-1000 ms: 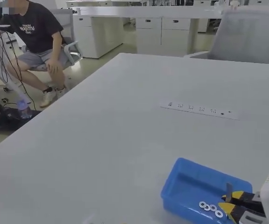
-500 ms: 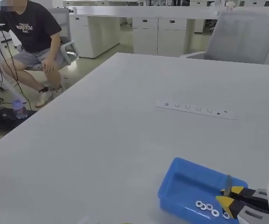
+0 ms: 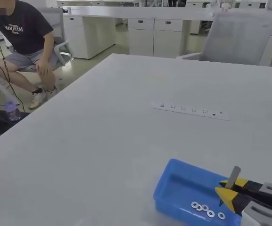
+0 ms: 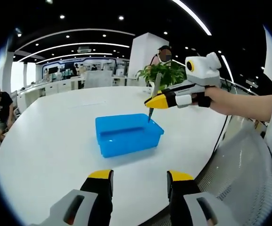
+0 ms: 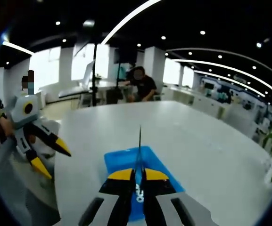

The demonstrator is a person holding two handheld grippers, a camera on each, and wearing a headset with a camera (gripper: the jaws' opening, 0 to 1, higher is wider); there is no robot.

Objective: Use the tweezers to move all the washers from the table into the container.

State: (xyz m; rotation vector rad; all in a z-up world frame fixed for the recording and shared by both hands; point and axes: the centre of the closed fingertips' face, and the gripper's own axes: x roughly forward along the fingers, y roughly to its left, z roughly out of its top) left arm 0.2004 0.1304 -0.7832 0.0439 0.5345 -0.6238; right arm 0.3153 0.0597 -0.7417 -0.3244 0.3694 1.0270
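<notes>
Tweezers over the blue container — five washers inside

The right gripper [image 3: 226, 189] is clamped on the tweezers [image 3: 233, 175], tips down over the right end of the container [image 3: 183, 165], which sits near on the table [image 3: 126, 117]. I cannot tell if the tips carry anything. The left gripper [image 4: 140, 181] is wide and empty, well apart. The washers [image 3: 205, 208] — five counted, in a loose row on the container floor — look thin, hard, light and probably slippery. Pinching across the ring, one tip through the hole, seems safest. One container, one pair of tweezers.
</notes>
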